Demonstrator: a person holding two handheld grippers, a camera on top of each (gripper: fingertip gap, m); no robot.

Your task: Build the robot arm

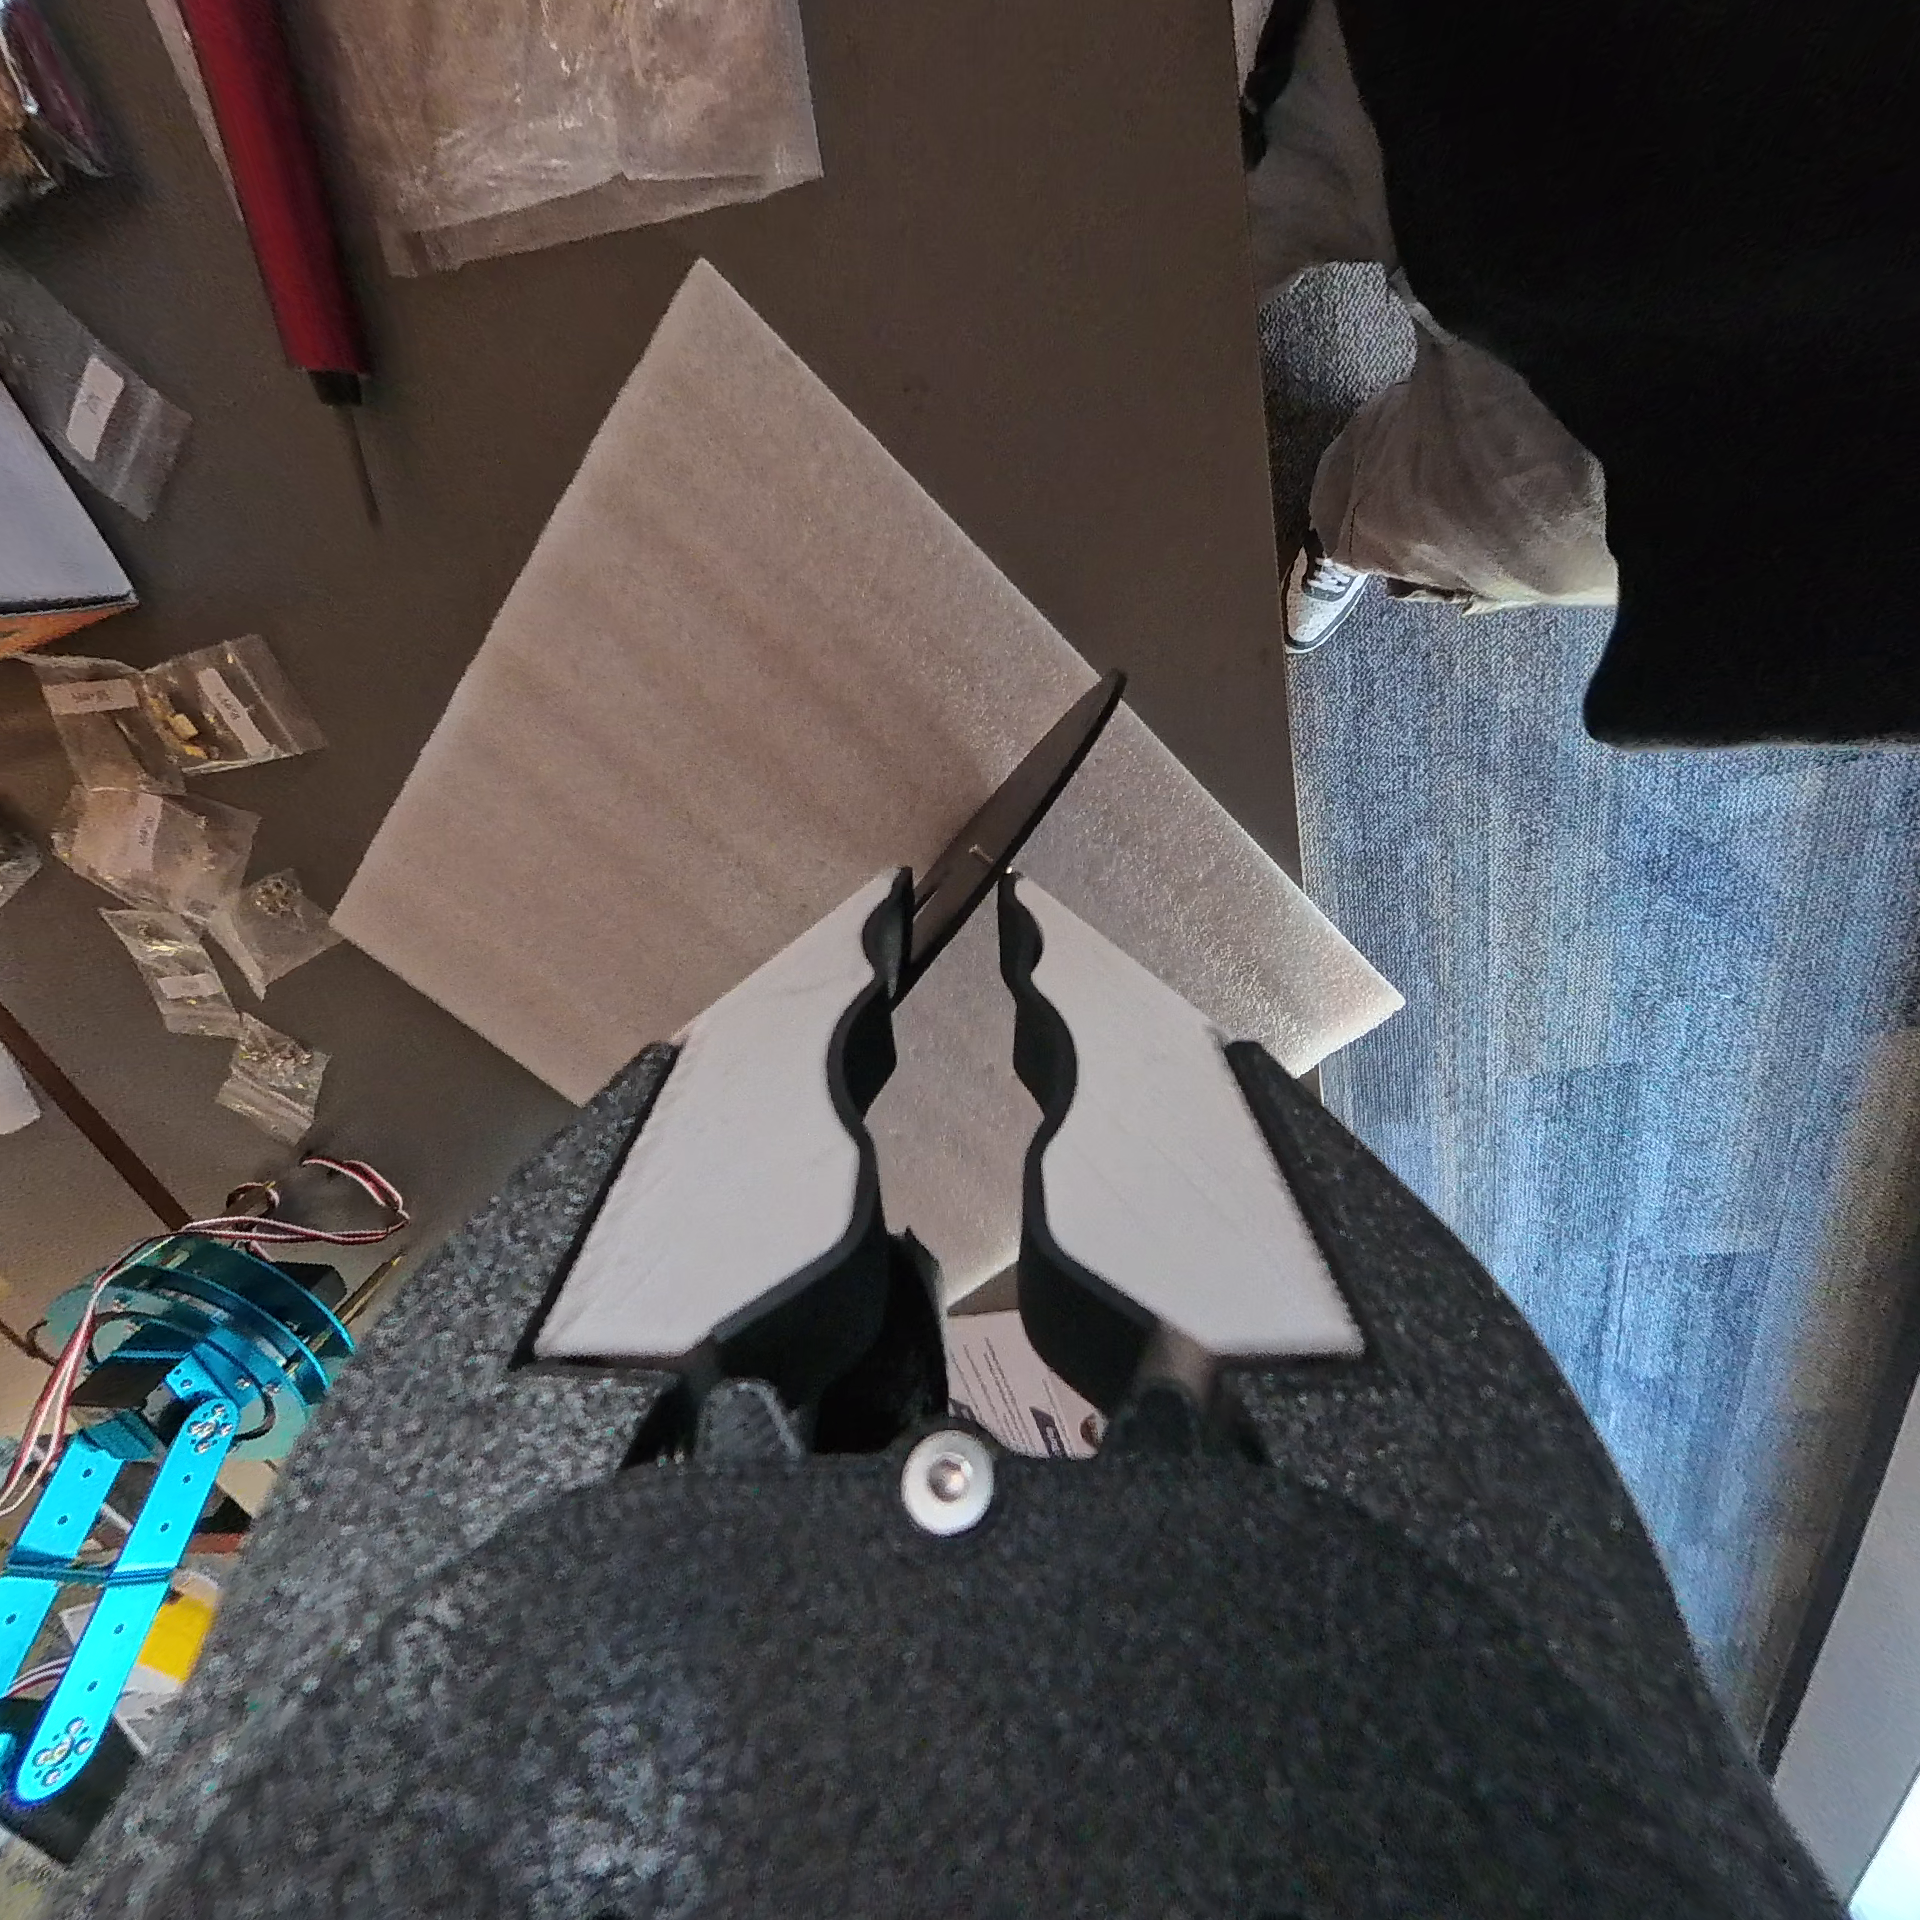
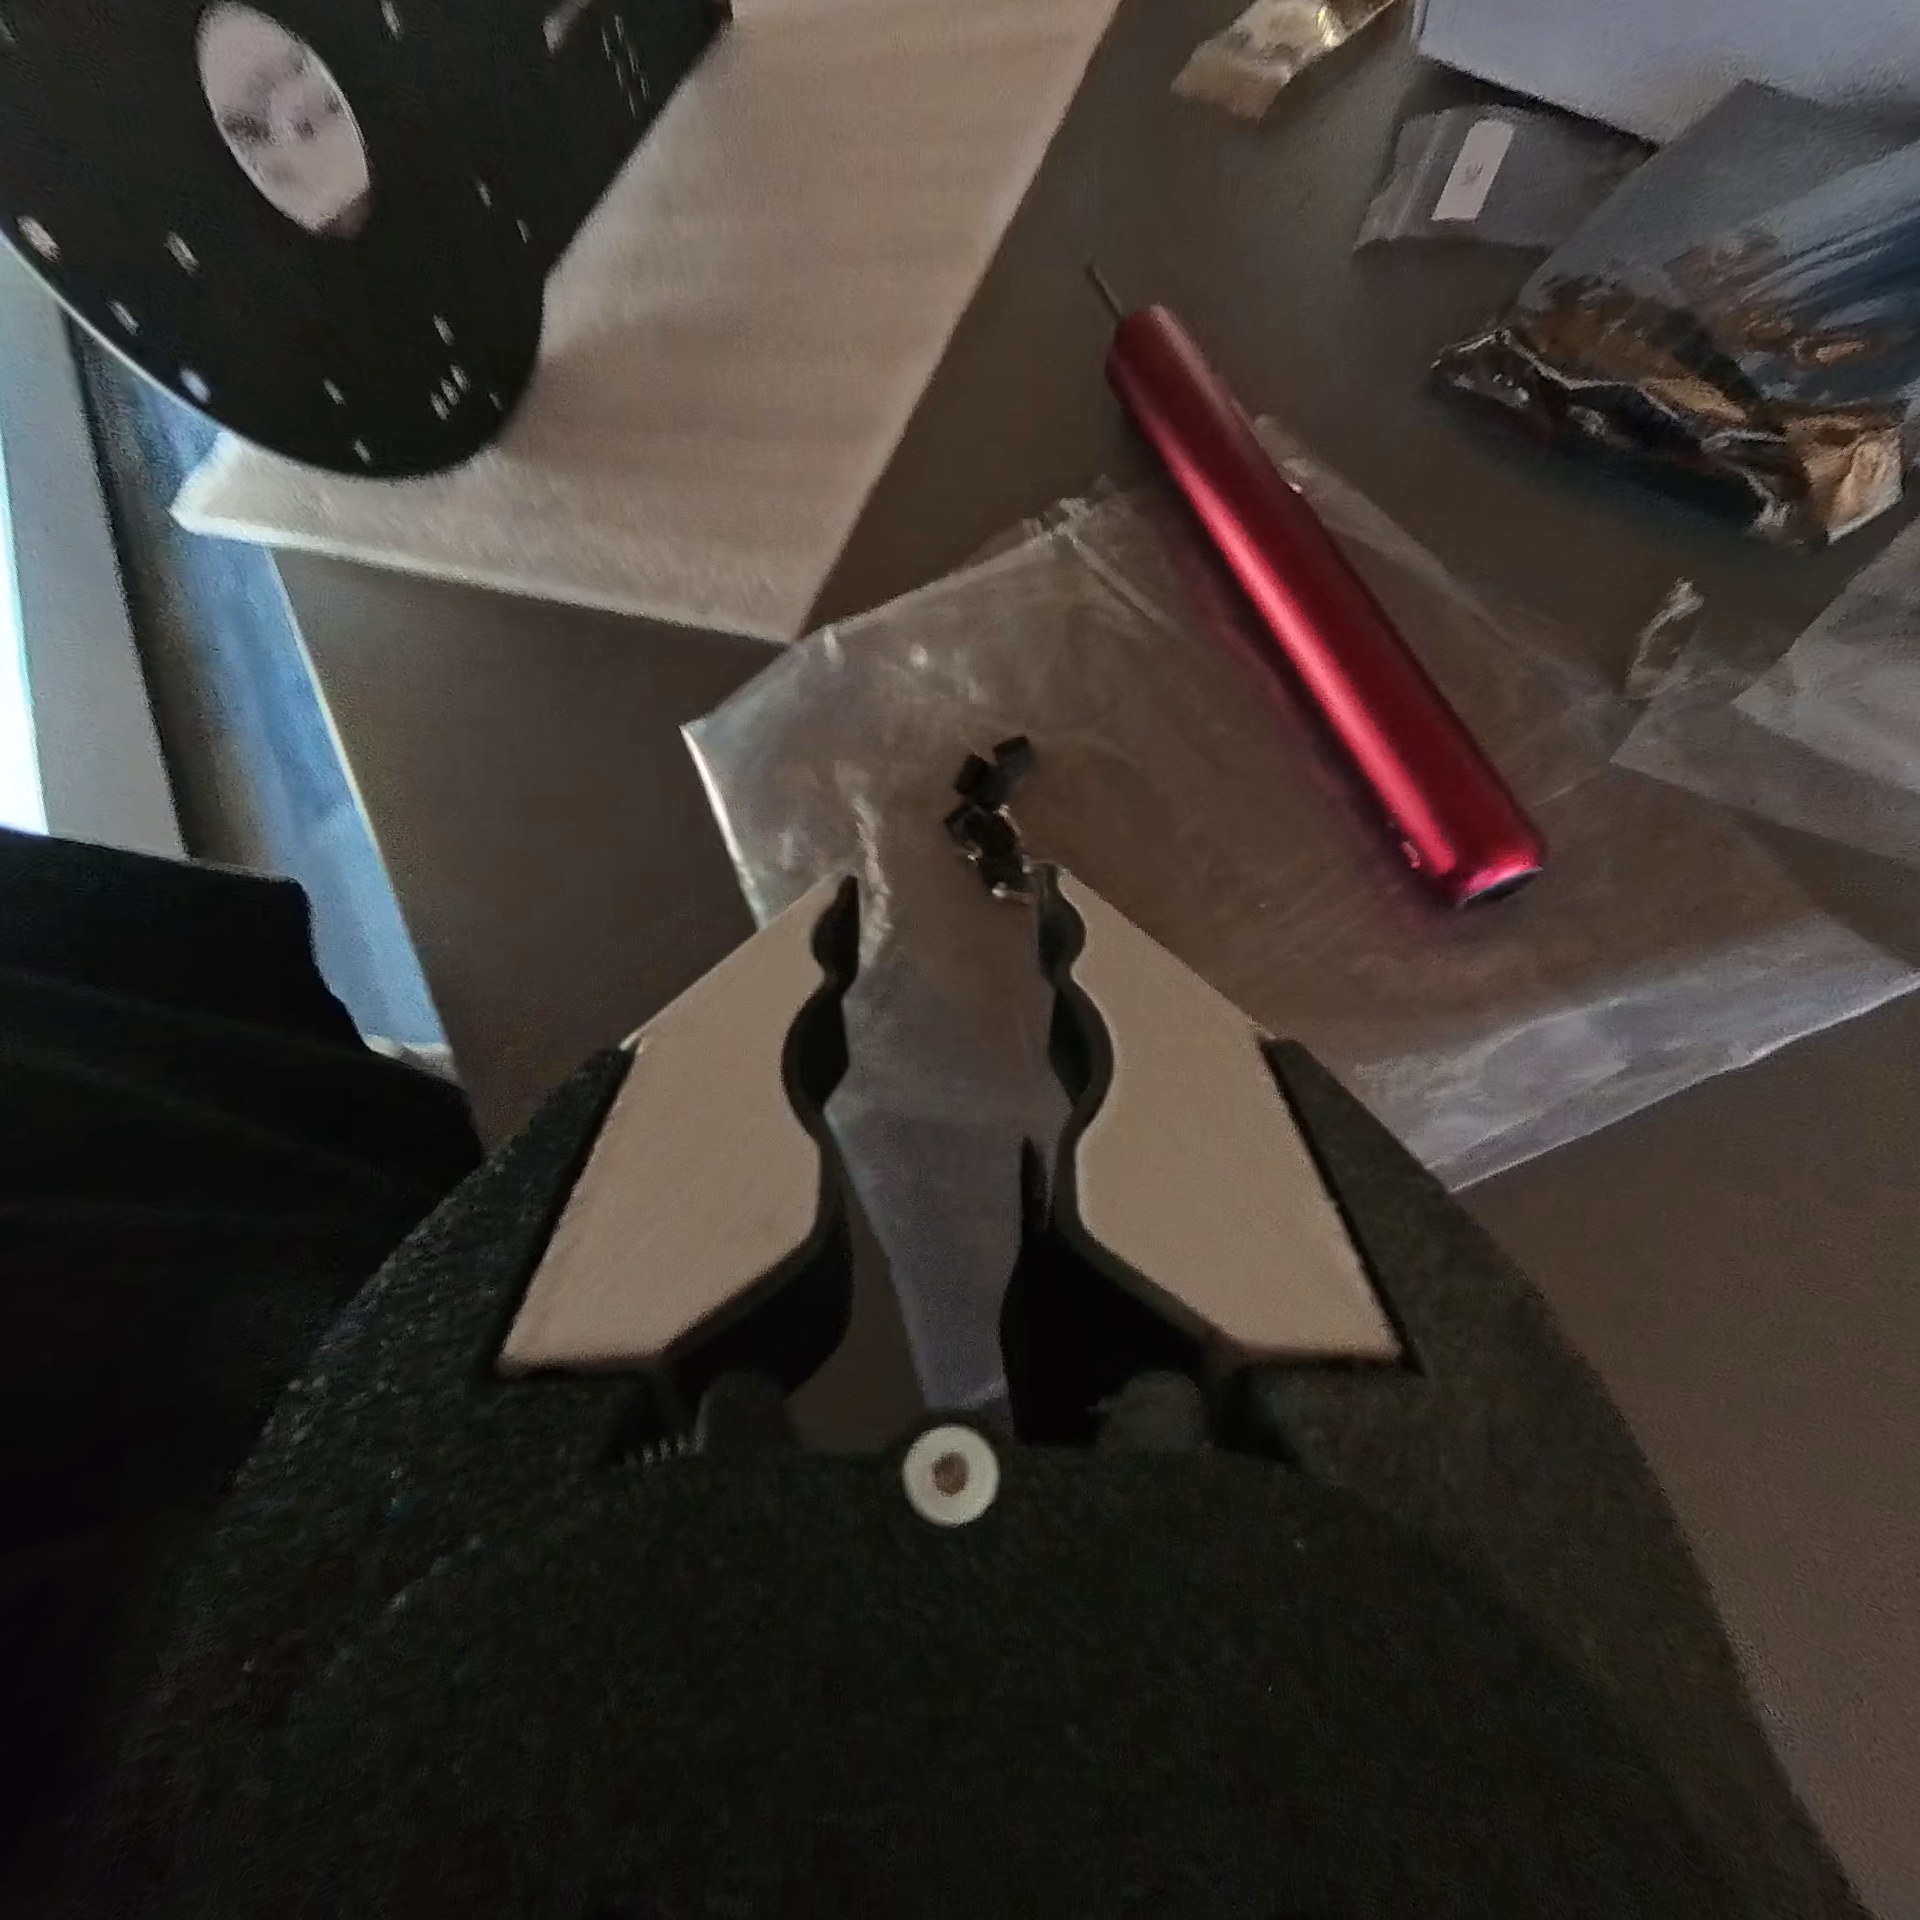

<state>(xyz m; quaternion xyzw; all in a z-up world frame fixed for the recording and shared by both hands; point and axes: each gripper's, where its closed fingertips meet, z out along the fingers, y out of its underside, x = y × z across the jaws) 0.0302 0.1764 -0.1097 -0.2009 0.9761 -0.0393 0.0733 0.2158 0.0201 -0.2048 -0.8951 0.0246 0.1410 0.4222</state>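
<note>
My left gripper (image 1: 951,899) is shut on a thin black plate (image 1: 1039,779), seen edge-on and held above a white foam sheet (image 1: 727,675). In the right wrist view the same plate (image 2: 416,260) is round, has a large centre hole and several small holes, and hangs over the foam sheet (image 2: 779,364). My right gripper (image 2: 945,894) is open and empty, low over a clear plastic bag (image 2: 1195,779). Small black parts (image 2: 987,800) lie in a heap on or in the bag, just ahead of the right fingertip. A red screwdriver (image 2: 1320,592) lies across the bag to the right.
The red screwdriver (image 1: 275,187) and clear bags (image 1: 582,114) lie at the far side of the brown table (image 1: 1039,312). Small hardware bags (image 1: 197,790) and a blue metal arm assembly (image 1: 135,1455) are at left. The table edge, blue carpet (image 1: 1610,1039) and a person's shoe (image 1: 1320,597) are at right. A crumpled foil bag (image 2: 1683,416) sits beyond the screwdriver. The left gripper's tips are roughly 25 centimeters from the right gripper's. The red screwdriver (image 2: 1320,592) is closer to my right gripper, around 8 centimeters from its tips; the left tips are 30 centimeters off.
</note>
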